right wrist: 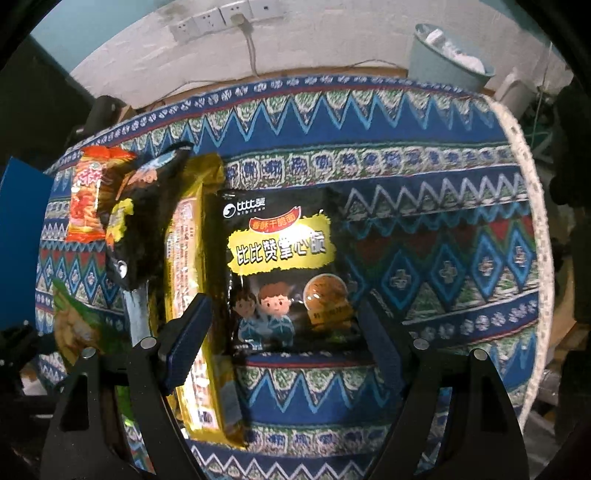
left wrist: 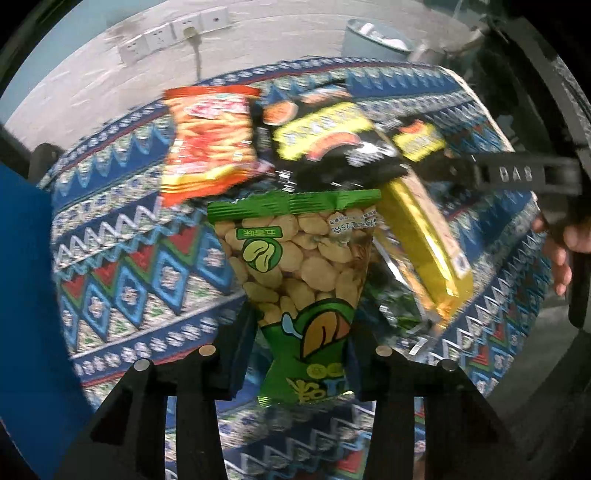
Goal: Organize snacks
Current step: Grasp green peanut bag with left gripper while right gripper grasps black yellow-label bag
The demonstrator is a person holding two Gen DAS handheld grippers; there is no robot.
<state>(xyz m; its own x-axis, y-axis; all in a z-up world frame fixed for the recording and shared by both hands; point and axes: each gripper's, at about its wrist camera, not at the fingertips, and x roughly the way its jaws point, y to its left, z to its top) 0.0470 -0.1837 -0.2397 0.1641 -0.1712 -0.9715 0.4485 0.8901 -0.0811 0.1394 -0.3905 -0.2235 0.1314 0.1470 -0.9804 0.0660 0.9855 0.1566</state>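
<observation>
Nearest in the left wrist view, the left gripper (left wrist: 301, 365) is seen with its two black fingers pressed in on the bottom end of a green bag of beans (left wrist: 299, 273). The bag is pinched there, and its clear middle and green top edge are spread out away from the camera. The bag is held over a patterned cloth (left wrist: 122, 266) in blue, red and green that covers the table.

Just right of the green bag, a long yellow packet (left wrist: 424, 251) is seen lying at a slant. Further on, a black bag with a yellow label (left wrist: 325, 133) and an orange bag (left wrist: 207, 144) are lying side by side, a bit blurred. At the right edge, a hand (left wrist: 561, 254) and part of the other black tool are seen.

In the right wrist view, the right gripper (right wrist: 286, 328) is held with its fingers spread wide. A black noodle snack bag (right wrist: 284, 266) with cartoon children on it is lying flat on the cloth between the fingers. It cannot be told if the pads are touching it; no squeeze is seen. The yellow packet is lying just left of it, with the left finger over it. Further left, the other black bag and the orange bag are seen.

Far back, wall sockets (right wrist: 225, 16) and a pale blue bin (right wrist: 443, 59) are seen.
</observation>
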